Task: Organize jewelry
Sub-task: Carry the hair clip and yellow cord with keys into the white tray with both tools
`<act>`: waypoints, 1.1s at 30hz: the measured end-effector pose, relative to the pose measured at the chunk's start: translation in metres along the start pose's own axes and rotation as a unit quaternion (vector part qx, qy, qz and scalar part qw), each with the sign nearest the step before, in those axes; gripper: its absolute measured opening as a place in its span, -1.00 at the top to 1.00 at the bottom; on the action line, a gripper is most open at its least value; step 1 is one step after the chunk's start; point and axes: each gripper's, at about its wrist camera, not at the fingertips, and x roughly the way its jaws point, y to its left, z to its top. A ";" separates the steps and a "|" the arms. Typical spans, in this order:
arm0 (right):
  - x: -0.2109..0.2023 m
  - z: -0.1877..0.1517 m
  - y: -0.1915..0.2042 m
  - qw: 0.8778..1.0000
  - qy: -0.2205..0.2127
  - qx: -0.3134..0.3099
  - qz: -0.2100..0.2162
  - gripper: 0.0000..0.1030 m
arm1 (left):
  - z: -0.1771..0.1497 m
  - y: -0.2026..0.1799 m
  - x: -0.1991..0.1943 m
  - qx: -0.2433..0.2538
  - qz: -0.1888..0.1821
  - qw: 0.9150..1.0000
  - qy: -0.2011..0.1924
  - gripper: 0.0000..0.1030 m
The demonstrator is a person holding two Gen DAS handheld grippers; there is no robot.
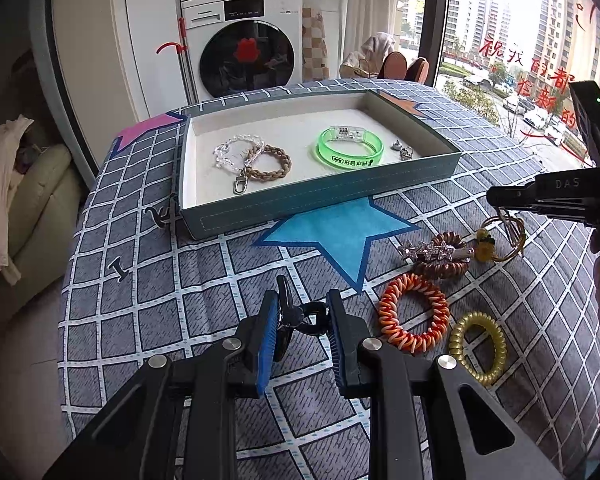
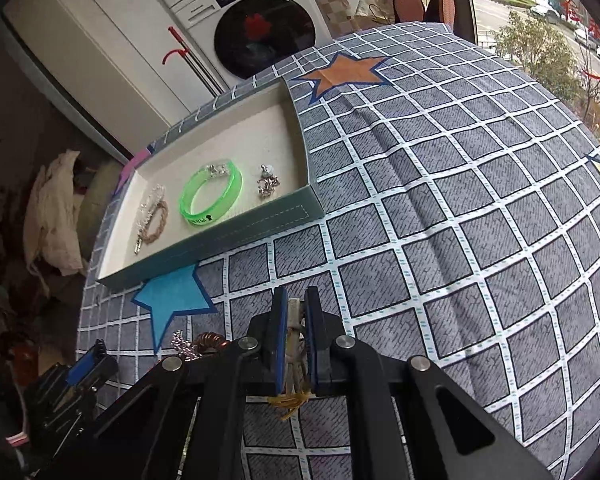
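The right gripper (image 2: pixel 296 308) is pinched tight on a thin yellow cord bracelet (image 1: pixel 508 236), lifted off the checked cloth. The shallow teal tray (image 2: pixel 260 226) lies far-left of it. The left gripper (image 1: pixel 302 312), part-open, clasps a black clip (image 1: pixel 296 314).

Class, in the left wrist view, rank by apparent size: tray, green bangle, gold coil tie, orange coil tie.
1. Tray
2. Green bangle and orange coil tie: alike, the tie nearer
3. Gold coil tie

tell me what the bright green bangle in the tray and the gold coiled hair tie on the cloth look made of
Bright green bangle: translucent glossy plastic, likely; light passes through it. Gold coiled hair tie: shiny spiral plastic cord, probably, given its sheen and telephone-cord coils.
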 end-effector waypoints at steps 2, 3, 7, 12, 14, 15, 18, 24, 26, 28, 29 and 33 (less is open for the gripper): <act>-0.010 0.002 -0.002 1.000 -0.009 0.008 0.014 0.82 | 0.000 0.003 -0.002 -0.007 -0.003 1.000 -0.001 0.15; -0.015 0.003 -0.003 0.999 -0.014 0.011 0.026 0.82 | 0.000 0.005 -0.004 -0.011 -0.004 1.000 -0.002 0.15; -0.031 0.006 -0.004 0.997 -0.036 0.025 0.066 0.82 | 0.002 0.011 -0.009 -0.025 -0.008 1.000 -0.006 0.15; -0.045 0.008 0.004 0.992 -0.071 0.024 0.099 0.82 | 0.006 0.016 -0.013 -0.036 -0.011 0.999 -0.011 0.15; -0.047 0.009 0.010 0.992 -0.074 0.019 0.103 0.82 | 0.008 0.015 -0.016 -0.035 -0.011 0.999 -0.015 0.15; -0.048 0.010 0.012 0.992 -0.074 0.018 0.105 0.82 | 0.009 0.016 -0.018 -0.034 -0.011 0.999 -0.017 0.15; -0.052 0.013 0.017 0.991 -0.076 0.013 0.112 0.82 | 0.013 0.016 -0.023 -0.034 -0.014 0.999 -0.024 0.15; -0.050 0.024 0.026 0.990 -0.072 0.005 0.121 0.82 | 0.030 0.020 -0.027 -0.038 -0.014 0.998 -0.038 0.15; -0.047 0.028 0.028 0.990 -0.070 0.003 0.121 0.82 | 0.039 0.021 -0.026 -0.040 -0.011 0.998 -0.042 0.15; -0.042 0.035 0.032 0.991 -0.067 -0.003 0.118 0.82 | 0.047 0.023 -0.024 -0.040 -0.009 0.998 -0.046 0.15; -0.040 0.038 0.033 0.991 -0.066 -0.006 0.117 0.82 | 0.052 0.023 -0.022 -0.040 -0.009 0.998 -0.048 0.15; -0.023 0.053 0.040 0.992 -0.056 -0.017 0.108 0.82 | 0.073 0.026 -0.009 -0.040 -0.004 0.998 -0.049 0.15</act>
